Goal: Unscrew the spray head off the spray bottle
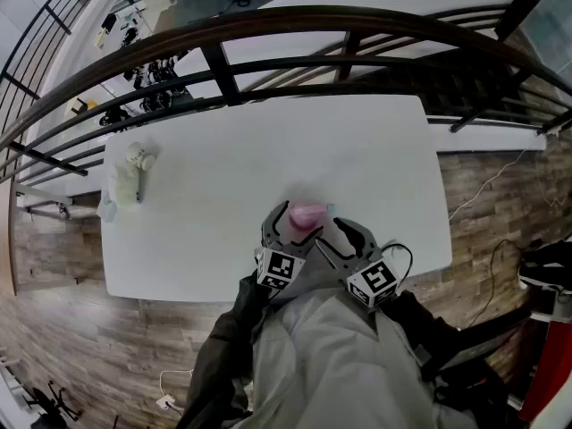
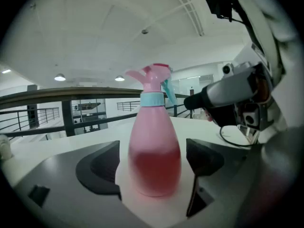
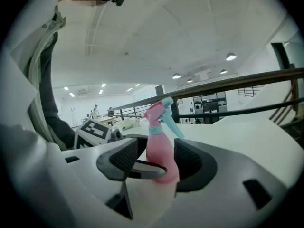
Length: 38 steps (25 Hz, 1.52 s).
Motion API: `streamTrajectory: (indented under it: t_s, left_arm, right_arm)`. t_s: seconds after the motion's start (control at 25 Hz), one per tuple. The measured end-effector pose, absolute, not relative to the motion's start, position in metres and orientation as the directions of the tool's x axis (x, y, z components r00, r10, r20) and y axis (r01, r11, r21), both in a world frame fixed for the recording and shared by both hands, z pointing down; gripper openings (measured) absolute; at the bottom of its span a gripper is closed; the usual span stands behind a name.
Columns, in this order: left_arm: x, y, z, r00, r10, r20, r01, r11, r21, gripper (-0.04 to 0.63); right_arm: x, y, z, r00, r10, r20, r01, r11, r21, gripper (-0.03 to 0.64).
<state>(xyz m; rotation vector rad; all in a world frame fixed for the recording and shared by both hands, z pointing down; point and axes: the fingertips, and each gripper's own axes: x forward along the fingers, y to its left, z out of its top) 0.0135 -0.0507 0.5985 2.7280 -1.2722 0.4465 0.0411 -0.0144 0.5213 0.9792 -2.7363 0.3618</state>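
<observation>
The translucent pink plastic spray bottle (image 2: 154, 151) stands upright near the front edge of the smooth white bench (image 1: 268, 141), right in front of the person, and both tools are on it. Its body is a rounded teardrop with darker pink liquid in the lower half. A pale blue ribbed collar (image 2: 153, 99) rings the neck, and above it sits the glossy pink spray head (image 2: 152, 77) with a teal trigger (image 3: 172, 122). No label or print shows on the bottle.

The left gripper (image 2: 153, 172) has its jaws spread wide around the bottle's belly, with a sliver of white bench visible on either side. The right gripper (image 3: 156, 163) has its dark, ridged pads parted too. They frame the lower body closely, and contact cannot be made out. The left gripper's cube (image 3: 92, 132) shows black-and-white square markers.

At the bench's far left lies a lumpy white soft object (image 1: 130, 175). A dark curved metal railing (image 1: 268, 25) runs behind, above the wood-plank floor (image 1: 500, 195).
</observation>
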Motion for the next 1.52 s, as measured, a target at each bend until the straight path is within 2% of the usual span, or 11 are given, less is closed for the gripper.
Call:
streamTrajectory:
  t_s: [0.24,0.4,0.72,0.84,1.0,1.16,1.2,1.24,1.28,1.32,1.52]
  left_arm:
    - [0.034,-0.066,0.613,0.61,-0.706,0.361,-0.7,-0.693,-0.173,0.428]
    - [0.034,-0.066,0.612,0.61,-0.71,0.353,-0.705,-0.689,-0.168,0.426]
    - [0.037,-0.062,0.614,0.629,-0.688,0.363,-0.674,-0.715,-0.187,0.426]
    - [0.039,-0.063,0.613,0.633,-0.683,0.364,-0.673,-0.718,-0.178,0.426]
    - [0.04,-0.062,0.612,0.645,-0.677,0.354,-0.67,-0.724,-0.163,0.426]
    - [0.036,-0.062,0.611,0.648,-0.678,0.346,-0.678,-0.721,-0.144,0.426]
    - [0.036,-0.063,0.611,0.649,-0.679,0.344,-0.679,-0.721,-0.141,0.426]
    - [0.037,-0.063,0.611,0.65,-0.678,0.343,-0.678,-0.722,-0.141,0.426]
    - [0.037,-0.063,0.611,0.651,-0.676,0.346,-0.675,-0.724,-0.144,0.426]
    - [0.037,-0.063,0.612,0.652,-0.673,0.349,-0.671,-0.726,-0.147,0.426]
    - [0.038,-0.06,0.613,0.655,-0.67,0.349,-0.667,-0.73,-0.15,0.426]
  right_arm:
    - [0.014,-0.003,0.486,-0.799,-0.544,0.257,-0.56,0.828,0.011,0.215]
    - [0.01,-0.015,0.486,-0.805,-0.544,0.235,-0.549,0.834,0.05,0.232]
    - [-0.016,-0.04,0.498,-0.852,-0.433,0.293,-0.437,0.898,0.055,0.356]
    - [-0.033,-0.042,0.497,-0.864,-0.395,0.312,-0.373,0.919,0.131,0.367]
    - [-0.019,-0.037,0.494,-0.827,-0.439,0.35,-0.357,0.893,0.276,0.364]
    - [0.014,-0.052,0.493,-0.806,-0.493,0.327,-0.436,0.869,0.236,0.362]
    - [0.023,-0.059,0.493,-0.799,-0.513,0.314,-0.468,0.858,0.212,0.351]
    - [0.032,-0.067,0.493,-0.786,-0.539,0.301,-0.502,0.842,0.197,0.262]
    - [0.039,-0.075,0.494,-0.77,-0.567,0.292,-0.533,0.823,0.195,0.101]
    - [0.043,-0.081,0.495,-0.754,-0.589,0.29,-0.556,0.808,0.196,0.021]
    - [0.046,-0.079,0.47,-0.766,-0.61,0.202,-0.61,0.789,0.073,0.021]
